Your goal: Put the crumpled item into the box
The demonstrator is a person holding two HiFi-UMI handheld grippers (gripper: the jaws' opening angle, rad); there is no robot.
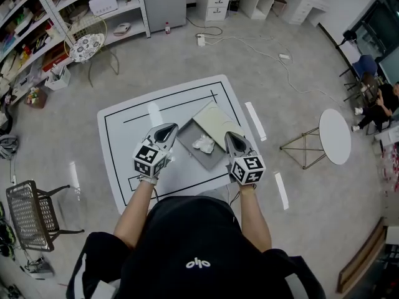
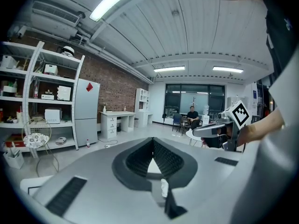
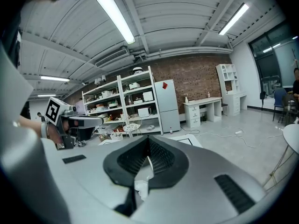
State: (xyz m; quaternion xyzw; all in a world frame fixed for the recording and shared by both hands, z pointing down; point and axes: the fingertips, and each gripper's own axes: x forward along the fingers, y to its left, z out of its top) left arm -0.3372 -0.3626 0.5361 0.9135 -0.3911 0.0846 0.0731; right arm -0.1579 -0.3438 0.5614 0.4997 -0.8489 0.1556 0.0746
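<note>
A white crumpled item (image 1: 203,144) lies inside an open grey box (image 1: 212,161), whose lid (image 1: 216,118) lies back behind it on the white table. My left gripper (image 1: 166,130) hovers just left of the box and my right gripper (image 1: 233,138) just right of it. Both are shut with nothing between the jaws. In the left gripper view the ribbed jaws (image 2: 153,140) meet at their tips, and the right gripper (image 2: 224,126) shows off to the side. The right gripper view shows its own jaws (image 3: 149,140) closed and the left gripper (image 3: 70,120) at left. Both gripper cameras look out over the room, not at the box.
The white table (image 1: 124,136) carries a black outlined rectangle. On the floor stand a wire chair (image 1: 28,213) at left, a round white side table (image 1: 335,136) at right, and shelves (image 1: 37,23) at the back left. Cables (image 1: 249,39) trail behind. A person (image 1: 381,104) sits far right.
</note>
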